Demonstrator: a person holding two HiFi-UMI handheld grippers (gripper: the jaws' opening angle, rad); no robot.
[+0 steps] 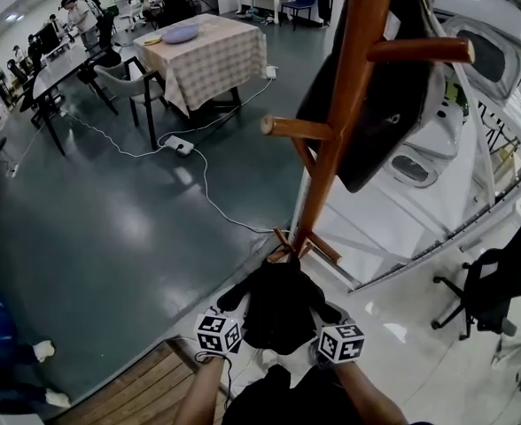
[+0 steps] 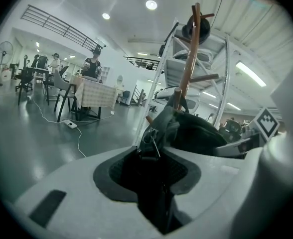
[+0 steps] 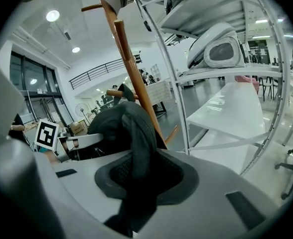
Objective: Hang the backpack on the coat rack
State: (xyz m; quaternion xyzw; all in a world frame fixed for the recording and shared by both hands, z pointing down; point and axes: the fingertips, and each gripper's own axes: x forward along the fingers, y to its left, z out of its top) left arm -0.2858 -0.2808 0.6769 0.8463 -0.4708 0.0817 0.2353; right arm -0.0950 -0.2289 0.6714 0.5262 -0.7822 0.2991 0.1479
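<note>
fingers point(image 2: 62, 183) of left gripper point(image 2: 154, 158) and right gripper point(image 3: 136, 168) clamped on backpack point(image 1: 283, 304) between them

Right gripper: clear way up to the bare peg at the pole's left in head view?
Probably yes. The peg is bare and juts into open space; the hung dark bag is on the pole's other side. The right gripper, shut on the backpack, sits low.

no readable text, label, brand or number shows in any view.
</note>
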